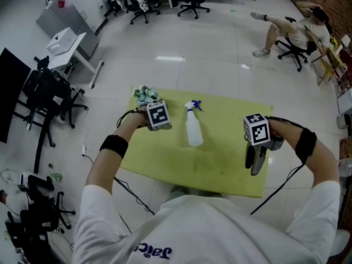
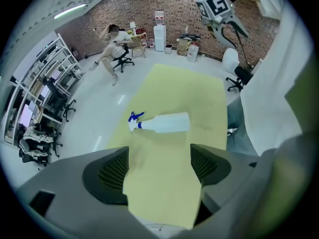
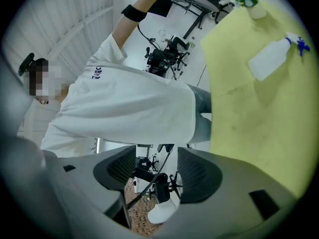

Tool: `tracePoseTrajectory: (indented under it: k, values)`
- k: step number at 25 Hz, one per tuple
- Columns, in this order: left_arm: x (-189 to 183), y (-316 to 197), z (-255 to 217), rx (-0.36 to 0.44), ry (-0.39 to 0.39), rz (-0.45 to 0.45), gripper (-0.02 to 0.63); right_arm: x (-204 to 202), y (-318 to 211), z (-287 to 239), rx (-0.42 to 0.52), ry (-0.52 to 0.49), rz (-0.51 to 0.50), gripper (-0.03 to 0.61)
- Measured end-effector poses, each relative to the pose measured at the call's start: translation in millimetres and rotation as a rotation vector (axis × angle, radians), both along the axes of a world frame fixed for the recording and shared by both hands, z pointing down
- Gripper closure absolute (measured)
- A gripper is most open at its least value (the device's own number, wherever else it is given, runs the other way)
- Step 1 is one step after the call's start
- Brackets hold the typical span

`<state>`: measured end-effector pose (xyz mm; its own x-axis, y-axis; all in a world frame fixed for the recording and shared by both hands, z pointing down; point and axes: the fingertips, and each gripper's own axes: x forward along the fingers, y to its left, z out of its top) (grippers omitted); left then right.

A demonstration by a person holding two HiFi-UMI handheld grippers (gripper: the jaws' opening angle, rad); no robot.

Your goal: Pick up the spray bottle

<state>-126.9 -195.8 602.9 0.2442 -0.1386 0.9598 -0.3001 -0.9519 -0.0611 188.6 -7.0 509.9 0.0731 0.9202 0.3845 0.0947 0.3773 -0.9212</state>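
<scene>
The spray bottle [image 1: 193,130], translucent white with a blue trigger head, lies on its side in the middle of the yellow-green table [image 1: 220,164]. My left gripper [image 1: 161,121] hovers just left of it, pointing steeply down. In the left gripper view its jaws [image 2: 159,171] stand open over bare tabletop, with the bottle [image 2: 162,123] a short way ahead. My right gripper [image 1: 256,161] is over the table's right part, well apart from the bottle. Its jaws [image 3: 155,171] are open with nothing between them and face the person's shirt, and the bottle [image 3: 271,58] shows far off at the upper right.
A small bunch of pale flowers [image 1: 145,94] sits at the table's far left corner, close to my left gripper. A person sits on an office chair [image 1: 291,32] at the far right. Desks and chairs [image 1: 52,98] stand on the white floor to the left.
</scene>
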Motion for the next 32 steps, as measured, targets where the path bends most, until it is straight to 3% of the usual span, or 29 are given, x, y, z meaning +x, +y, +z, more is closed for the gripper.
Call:
tracePoseTrajectory:
  k: [4,8,11,28,32]
  values:
    - [-9.9,4.2,17.6,-0.033,-0.012,-0.005,0.232,-5.3,-15.1,13.0,0.038,-0.001,0.003,0.307]
    - [-6.7,1.9,24.1,-0.057,0.037,-0.041,0.232,-6.1,-28.7,22.2,0.078,-0.028,0.021,0.306]
    - [-15.4,0.5,32.3,-0.068,0.01,-0.065,0.232,-2.0,-40.8,29.5,0.124,-0.059,0.035,0.305]
    - [-15.4,-34.5,42.8,-0.042,0.115,-0.275,0.232,-26.8,-140.8,67.8,0.593,-0.343,0.242,0.29]
    - [-26.7,-39.1,50.7,-0.043,0.086,-0.34,0.232,-33.2,-170.9,71.7,0.732,-0.398,0.293,0.287]
